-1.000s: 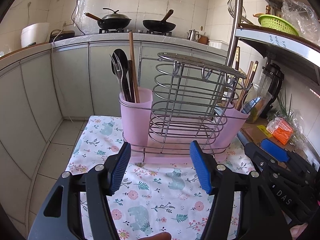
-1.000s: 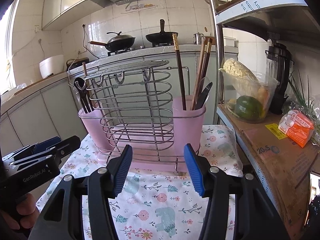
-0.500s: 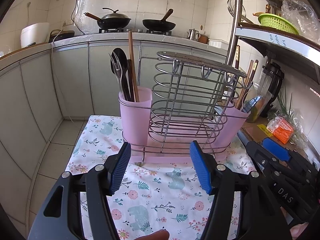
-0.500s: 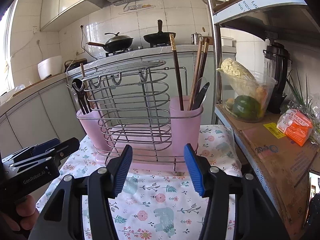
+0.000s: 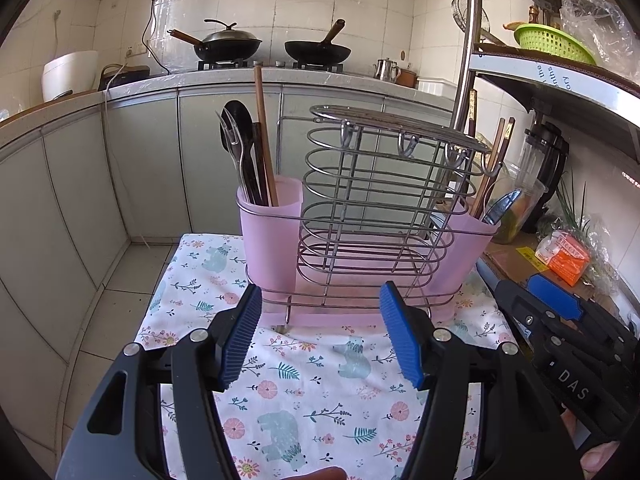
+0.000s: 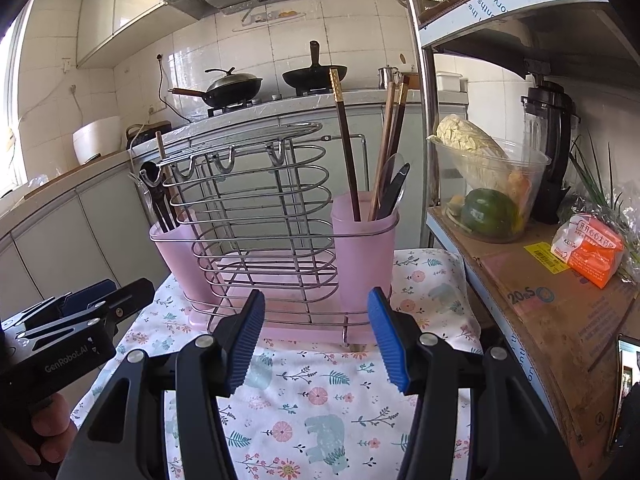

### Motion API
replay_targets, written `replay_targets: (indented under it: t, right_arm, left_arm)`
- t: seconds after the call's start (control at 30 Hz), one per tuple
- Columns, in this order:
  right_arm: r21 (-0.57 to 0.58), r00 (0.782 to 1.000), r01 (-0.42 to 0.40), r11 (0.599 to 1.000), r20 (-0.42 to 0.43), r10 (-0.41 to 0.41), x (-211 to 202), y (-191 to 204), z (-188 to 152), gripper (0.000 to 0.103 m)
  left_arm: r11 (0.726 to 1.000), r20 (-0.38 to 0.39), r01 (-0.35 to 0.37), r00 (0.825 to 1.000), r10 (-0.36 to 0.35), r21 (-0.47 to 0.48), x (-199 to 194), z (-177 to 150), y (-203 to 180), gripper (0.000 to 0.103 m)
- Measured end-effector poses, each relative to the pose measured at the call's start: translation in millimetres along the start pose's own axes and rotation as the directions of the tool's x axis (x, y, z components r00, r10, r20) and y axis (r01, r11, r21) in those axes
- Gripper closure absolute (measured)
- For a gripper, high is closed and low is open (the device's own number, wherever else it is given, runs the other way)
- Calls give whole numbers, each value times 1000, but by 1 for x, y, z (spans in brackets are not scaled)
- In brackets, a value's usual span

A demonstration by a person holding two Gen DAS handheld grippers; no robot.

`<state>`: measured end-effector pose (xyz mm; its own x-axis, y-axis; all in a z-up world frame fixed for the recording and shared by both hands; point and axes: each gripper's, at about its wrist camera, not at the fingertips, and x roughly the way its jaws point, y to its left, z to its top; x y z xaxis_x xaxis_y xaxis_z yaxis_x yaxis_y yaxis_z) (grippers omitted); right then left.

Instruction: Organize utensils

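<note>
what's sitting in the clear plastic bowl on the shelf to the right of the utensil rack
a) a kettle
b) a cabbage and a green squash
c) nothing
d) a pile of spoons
b: in the right wrist view the clear bowl holds a pale cabbage leaning above a dark green squash, beside the utensil rack.
</note>
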<state>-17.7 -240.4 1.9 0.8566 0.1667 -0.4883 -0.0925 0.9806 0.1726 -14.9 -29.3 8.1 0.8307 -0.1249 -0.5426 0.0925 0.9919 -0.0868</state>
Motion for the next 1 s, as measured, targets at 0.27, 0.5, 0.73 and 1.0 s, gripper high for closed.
replay_targets:
  t: [0.27,0.5,0.73,1.0]
  right_arm:
    - [-4,1000,1,1000,-2,-1,0,0,-1,50]
    - [0,1000,7,1000,-6,-7,0,0,0,50]
    - [-3,1000,7,1000,-17,-7,2,1,-2,50]
    - [-3,1000,8,1000,-19,-8,4,1,-2,50]
  left_arm:
    - [1000,-4,-4,1000,4,-4,1,-1,0,41]
    - [1000,-5,-7,1000,7,-7,1,-1,0,41]
    - [1000,-6,-11,1000,11,-14,1,-3,2,41]
    - [1000,-8,-10,1000,10,-16,3,-3,2,41]
